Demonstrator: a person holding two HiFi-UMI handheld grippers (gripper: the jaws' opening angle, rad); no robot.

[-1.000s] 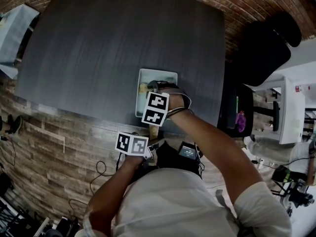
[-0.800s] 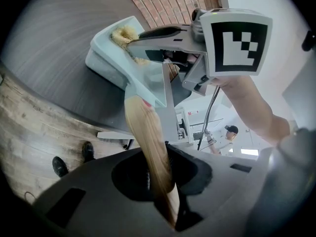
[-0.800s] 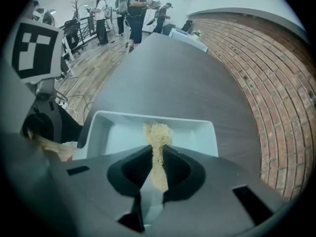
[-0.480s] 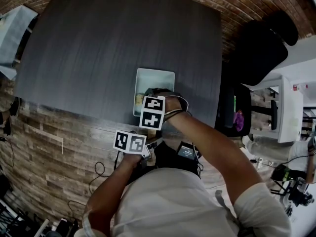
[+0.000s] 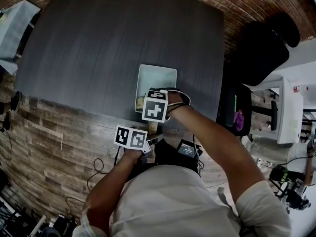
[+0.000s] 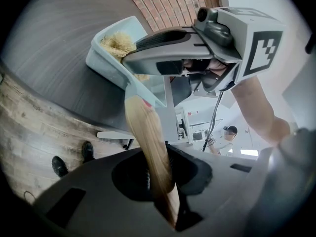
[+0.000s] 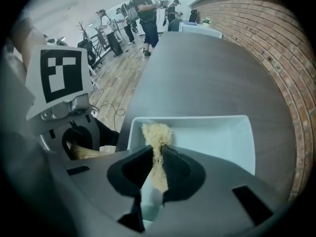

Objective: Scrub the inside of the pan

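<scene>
A pale blue rectangular pan lies near the front edge of the dark table. Its wooden handle sticks out over the edge, and my left gripper is shut on it, under its marker cube. My right gripper points steeply down into the near end of the pan. It is shut on a straw-coloured scrubber, whose tuft rests against the pan's inside near the handle end. In the left gripper view the scrubber sits in the pan's left corner.
A black office chair stands right of the table, with a white cabinet beyond it. A pale side table is at the far left. Cables lie on the wooden floor. People stand far off.
My right gripper has tipped more steeply downward and drawn the scrubber toward the pan's near end. The left gripper has kept its hold on the handle without moving.
</scene>
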